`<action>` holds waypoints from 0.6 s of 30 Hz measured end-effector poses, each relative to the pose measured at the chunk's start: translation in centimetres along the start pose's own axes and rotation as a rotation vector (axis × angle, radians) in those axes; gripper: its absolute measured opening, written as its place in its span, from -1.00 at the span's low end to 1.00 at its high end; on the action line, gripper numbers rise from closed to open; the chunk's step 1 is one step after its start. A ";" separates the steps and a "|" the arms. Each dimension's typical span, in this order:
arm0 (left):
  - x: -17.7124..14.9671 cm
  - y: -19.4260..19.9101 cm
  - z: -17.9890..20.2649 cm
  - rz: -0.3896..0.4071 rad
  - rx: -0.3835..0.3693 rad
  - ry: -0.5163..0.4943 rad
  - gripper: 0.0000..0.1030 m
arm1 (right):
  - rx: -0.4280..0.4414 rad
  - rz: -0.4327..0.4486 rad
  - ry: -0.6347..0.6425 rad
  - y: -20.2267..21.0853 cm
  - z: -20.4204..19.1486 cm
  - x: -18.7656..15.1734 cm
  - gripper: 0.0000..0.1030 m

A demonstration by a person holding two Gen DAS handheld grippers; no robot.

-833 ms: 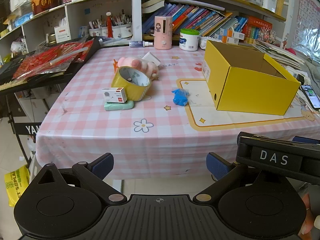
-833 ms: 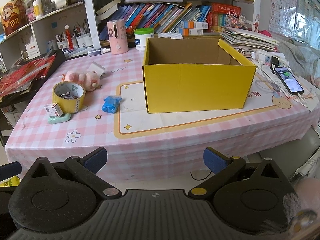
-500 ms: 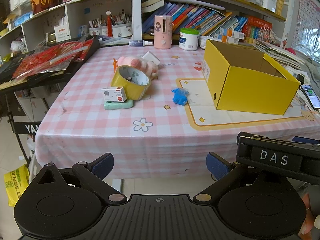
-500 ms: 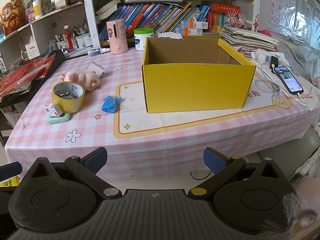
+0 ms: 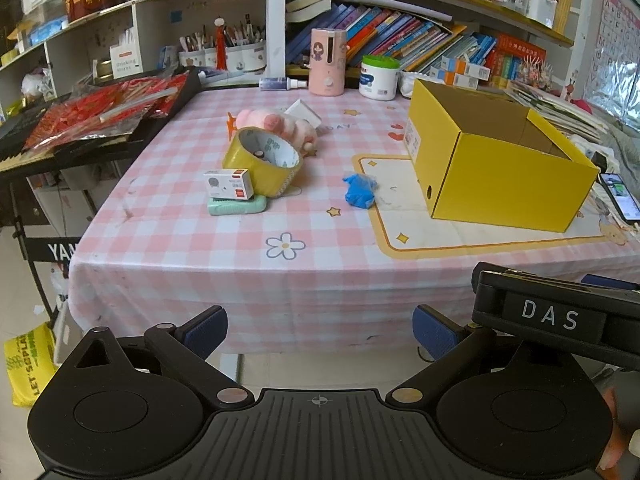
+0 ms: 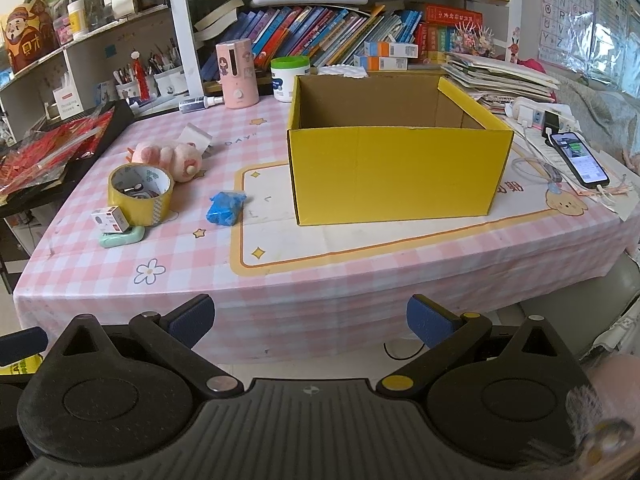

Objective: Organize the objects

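Observation:
An open yellow cardboard box (image 6: 400,172) (image 5: 492,168) stands on the pink checked table (image 6: 200,252), with nothing showing inside. Left of it lie a crumpled blue item (image 6: 225,208) (image 5: 360,191), a yellow tape roll (image 6: 140,192) (image 5: 262,162), a small white box (image 5: 229,184) on a green soap bar (image 5: 237,205), and a pink plush toy (image 6: 168,156). Both grippers hang in front of the table's near edge, away from everything. My left gripper (image 5: 320,326) is open and holds nothing. The same goes for my right gripper (image 6: 310,316), open and bare.
A phone (image 6: 578,158) on a cable lies at the table's right edge beside stacked papers. A pink dispenser (image 6: 237,74) and a white jar (image 6: 289,78) stand at the back before bookshelves. A black stand with red packets (image 5: 100,120) adjoins the table's left.

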State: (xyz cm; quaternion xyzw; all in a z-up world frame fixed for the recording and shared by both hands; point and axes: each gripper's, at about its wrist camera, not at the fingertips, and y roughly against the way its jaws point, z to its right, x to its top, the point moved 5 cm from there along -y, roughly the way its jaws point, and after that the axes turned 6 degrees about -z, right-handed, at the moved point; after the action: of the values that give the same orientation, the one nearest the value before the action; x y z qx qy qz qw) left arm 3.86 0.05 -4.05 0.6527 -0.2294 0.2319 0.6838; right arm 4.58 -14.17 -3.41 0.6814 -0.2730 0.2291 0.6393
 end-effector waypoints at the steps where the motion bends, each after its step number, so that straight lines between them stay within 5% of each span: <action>1: 0.0 0.0 0.0 0.000 -0.002 0.002 0.95 | 0.001 0.001 0.000 0.0 0.0 0.0 1.00; 18: 0.1 0.3 0.2 0.007 0.002 0.001 0.95 | 0.003 0.003 0.001 0.3 0.0 0.2 1.00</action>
State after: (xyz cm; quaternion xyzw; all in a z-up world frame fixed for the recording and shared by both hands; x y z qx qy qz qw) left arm 3.73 -0.11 -3.71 0.6524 -0.2314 0.2346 0.6825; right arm 4.50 -14.16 -3.05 0.6819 -0.2732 0.2310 0.6379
